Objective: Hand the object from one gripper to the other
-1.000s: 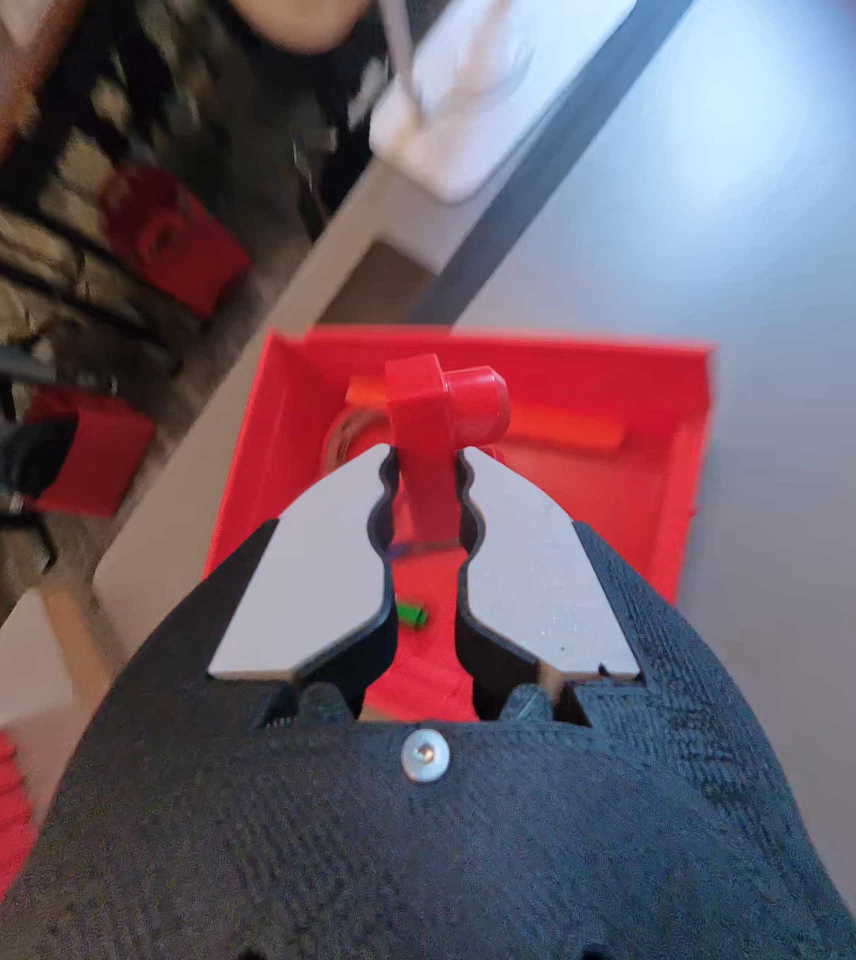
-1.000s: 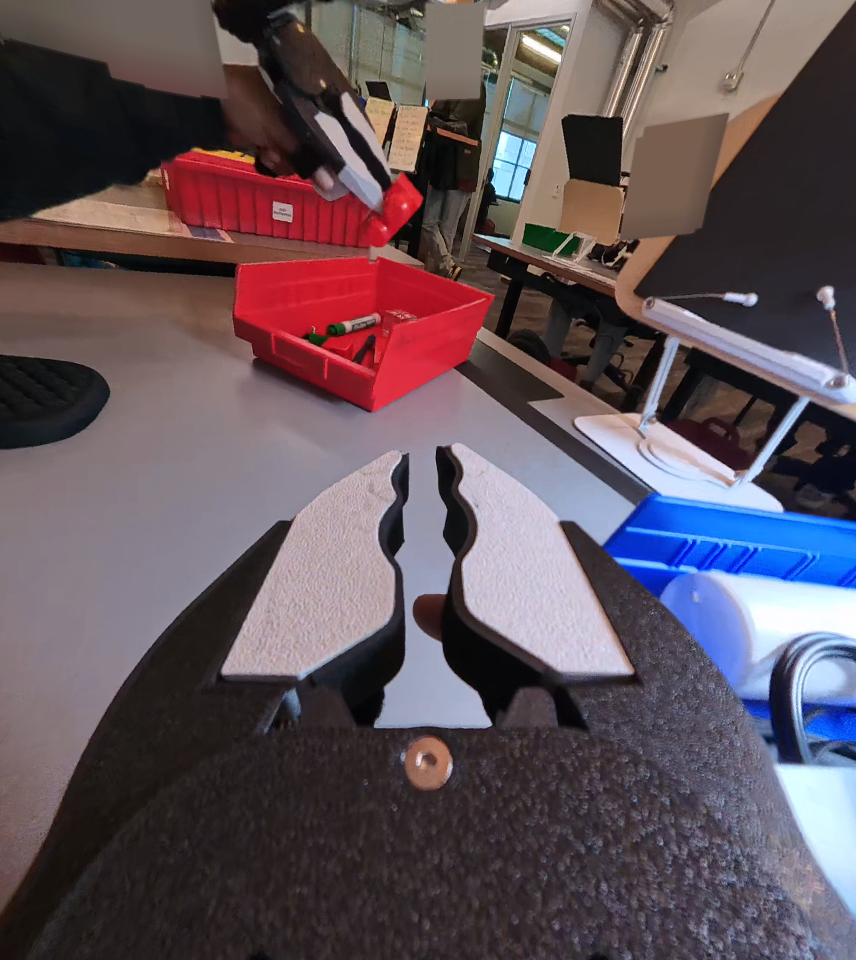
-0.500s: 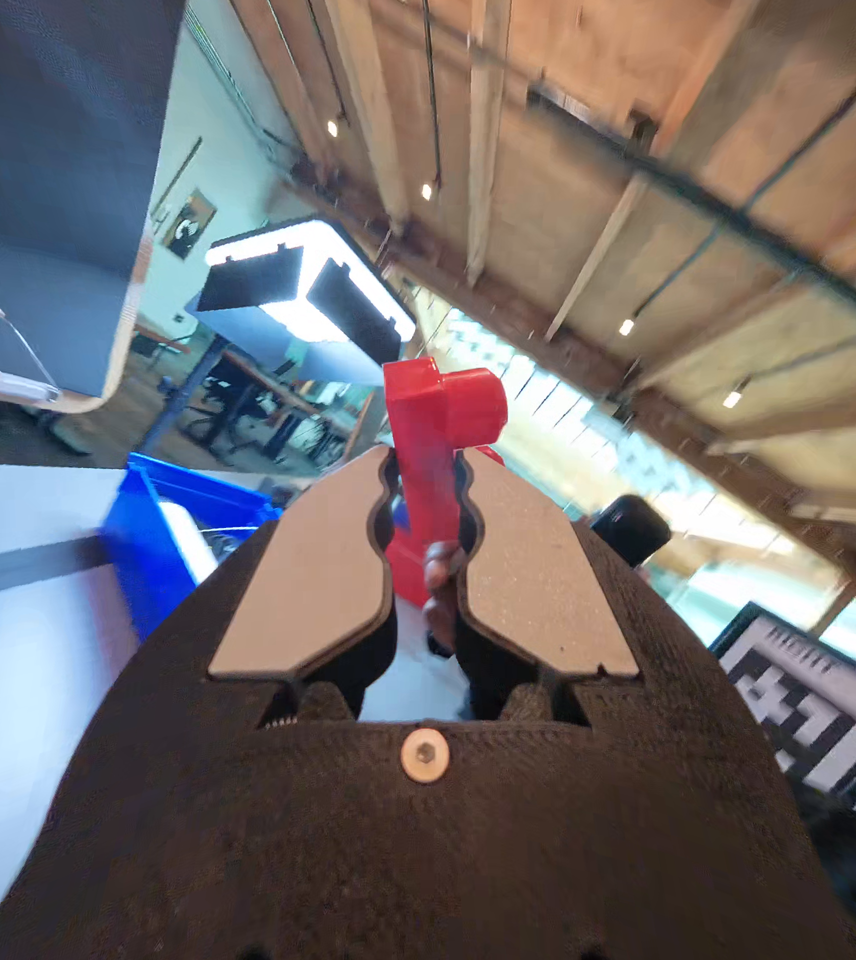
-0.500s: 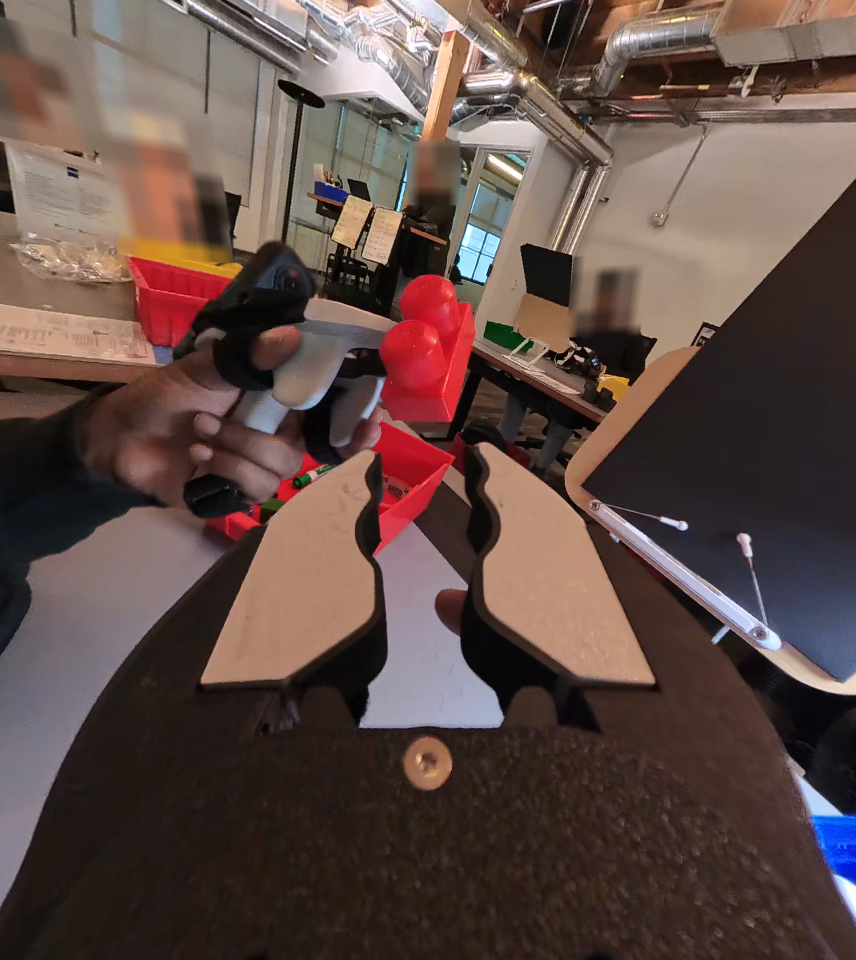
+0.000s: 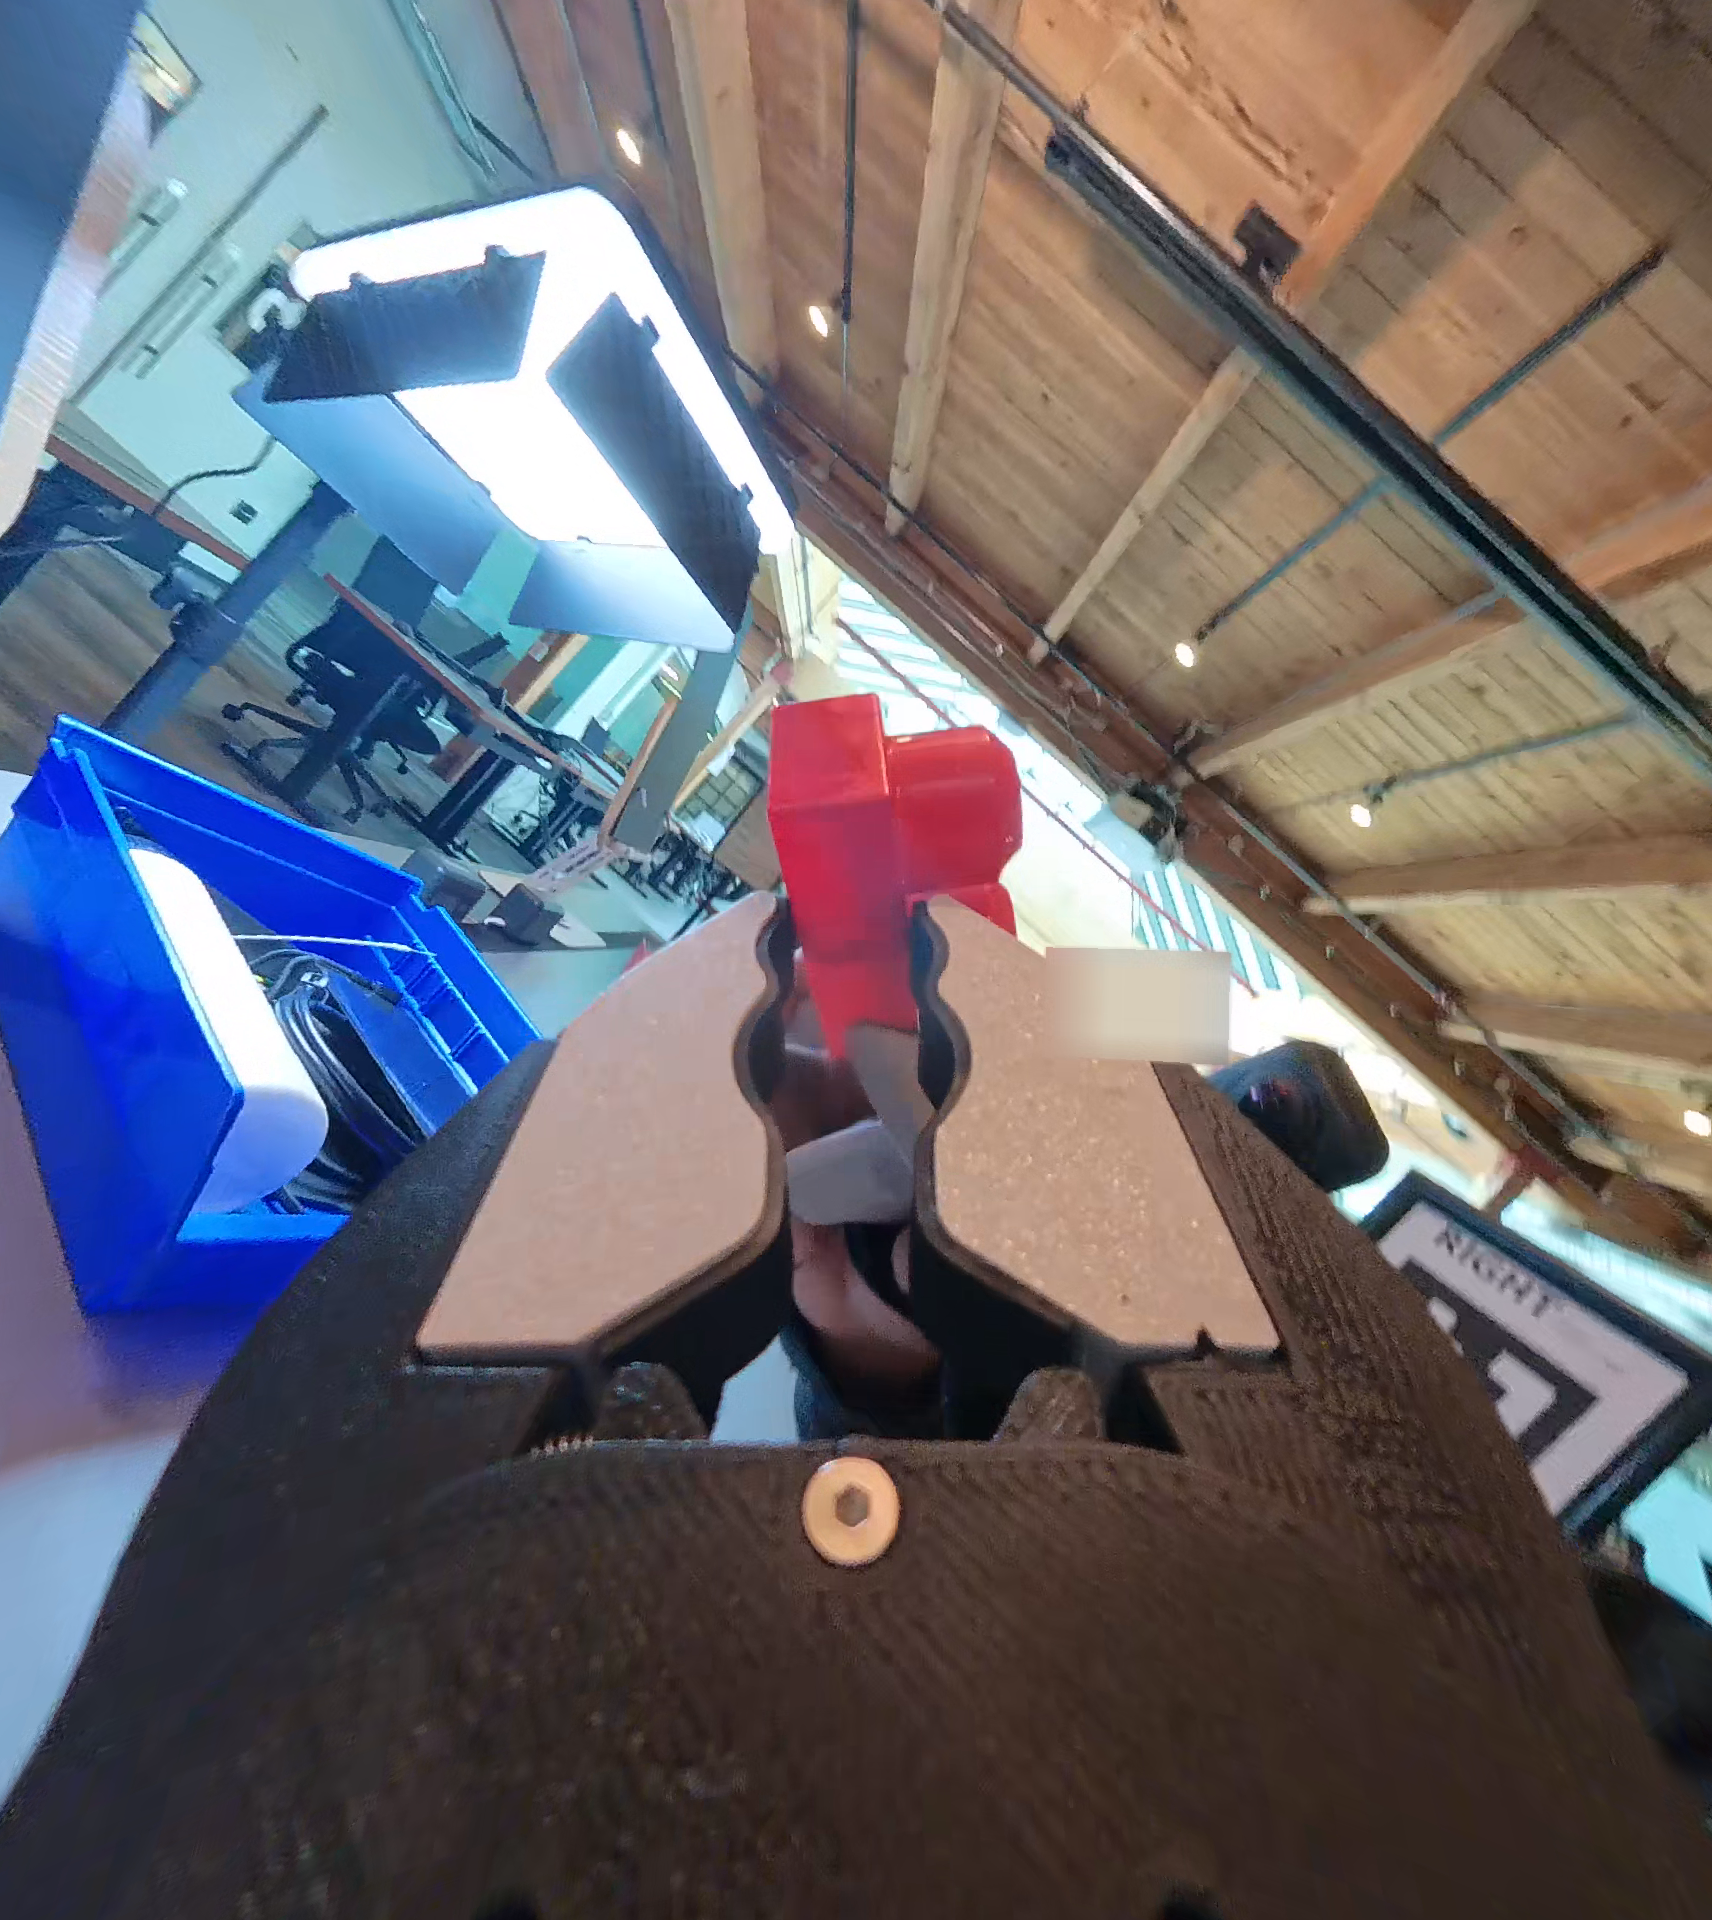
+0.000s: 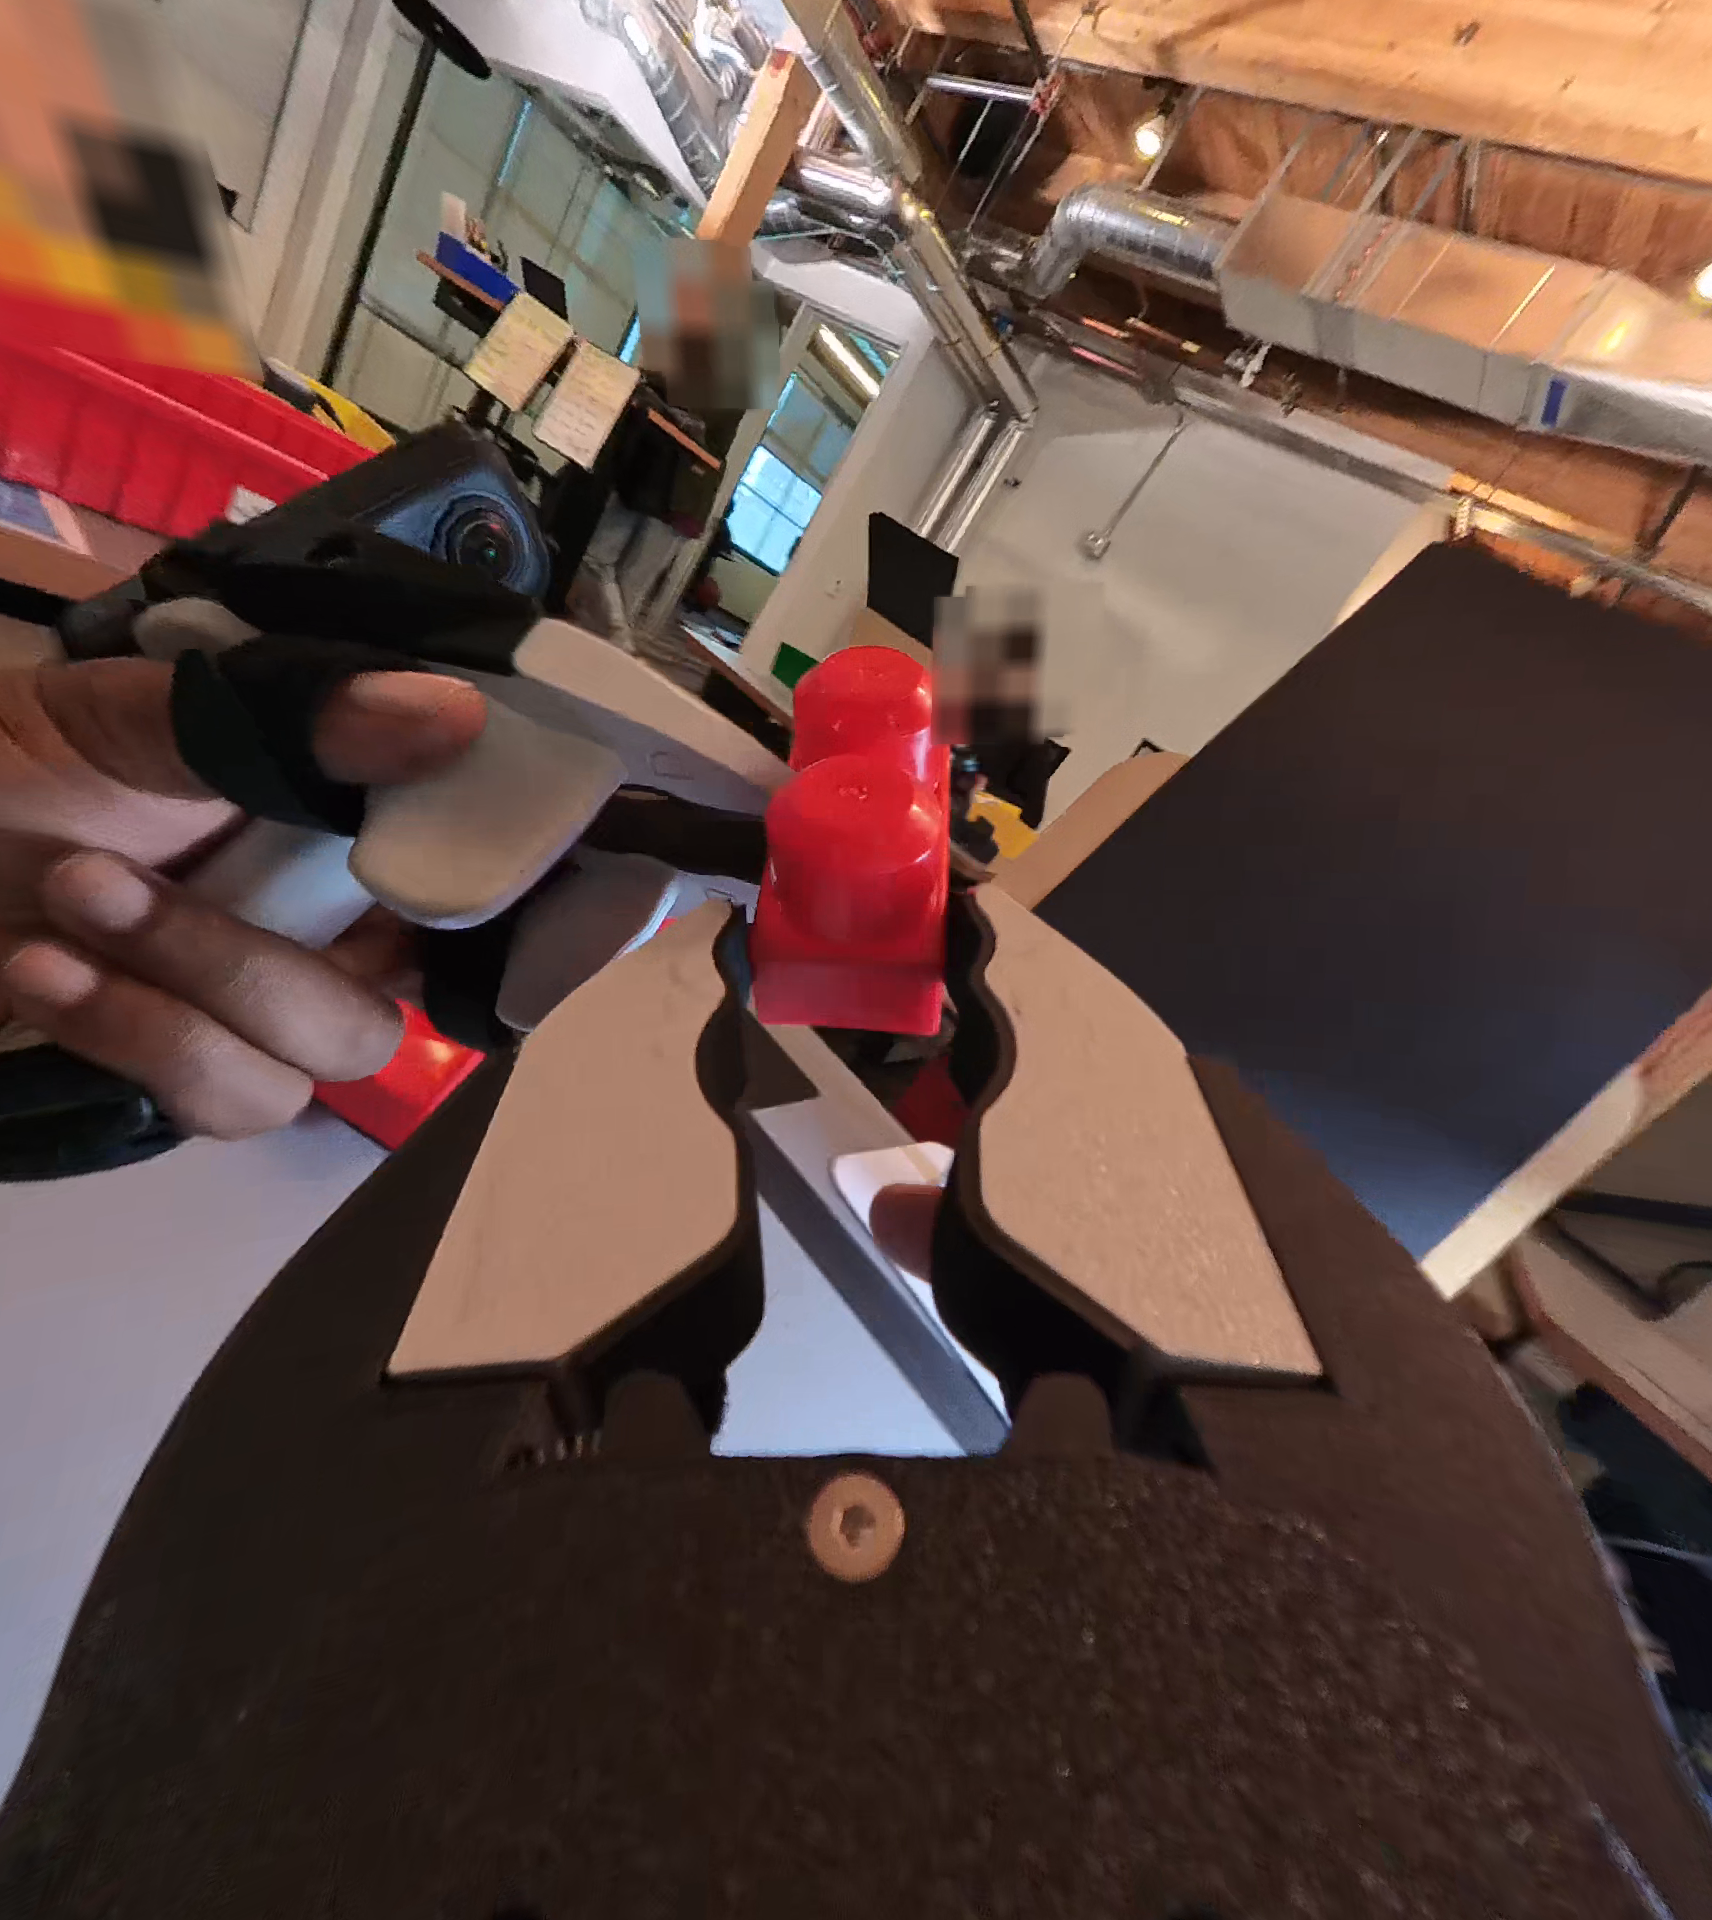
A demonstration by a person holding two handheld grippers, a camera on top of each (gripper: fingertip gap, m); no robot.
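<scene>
- The left gripper [image 5: 847, 920] has its jaws closed narrowly on the red block [image 5: 857, 831], which is pinched at its lower part and sticks out past the tips toward 12 o'clock in the left wrist view.
- The right gripper [image 6: 841, 925] has its jaws set wider, one on each side of the same block's base; whether the pads actually press on it I cannot tell.
- In the right wrist view the red block [image 6: 857, 862] sits at the tips of the jaws with its two round studs facing the camera, one above the other.
- In that view the left gripper [image 6: 727, 821] reaches in from 9 o'clock, carried by a hand [image 6: 104, 862], with a camera lens [image 6: 478, 540] on top of it.
- The block is held in the air above the grey bench [image 6: 104, 1351].
- A blue bin [image 5: 135, 997] stands at 9 o'clock in the left wrist view, with a white roll [image 5: 228, 1039] and dark cables inside.
- A lit panel lamp [image 5: 519, 416] hangs at 11 o'clock under the wooden ceiling.
- A red bin [image 6: 104, 436] sits on a far bench at 10 o'clock in the right wrist view, and a black board [image 6: 1403, 883] leans at 3 o'clock.
</scene>
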